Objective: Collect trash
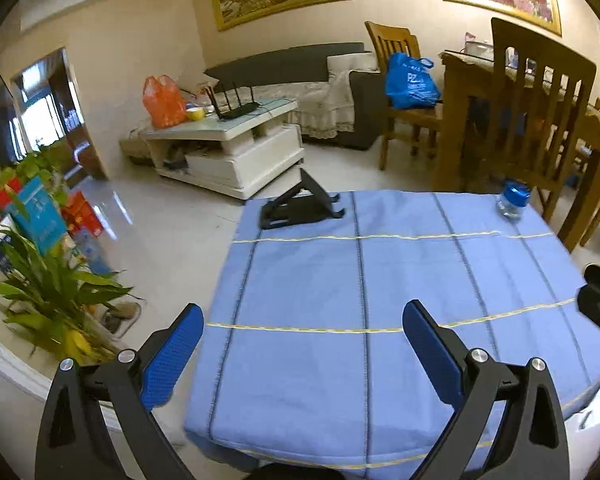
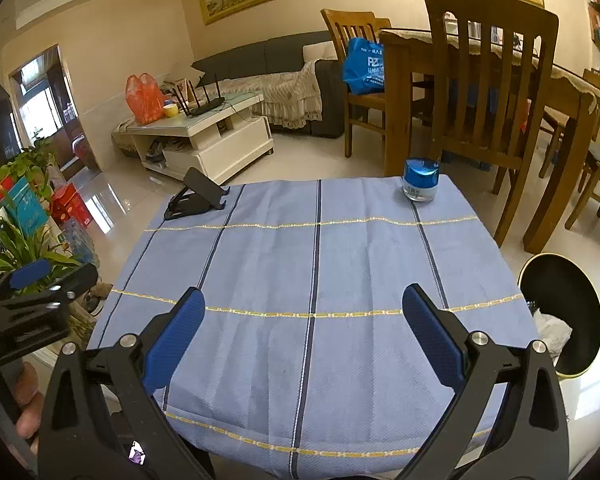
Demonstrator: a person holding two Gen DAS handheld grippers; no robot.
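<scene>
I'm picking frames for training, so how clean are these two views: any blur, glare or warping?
Left wrist view: soft motion blur on the tablecloth and small jar, window glare on the floor. Right wrist view: sharper; same floor glare. Both: strong fisheye bending, dark corners.

Right tool (image 2: 302, 312) spread wide over the bench (image 2: 312, 264); blue-lidded jar (image 2: 421, 179) at one o'clock, black bin (image 2: 560, 316) at three
</scene>
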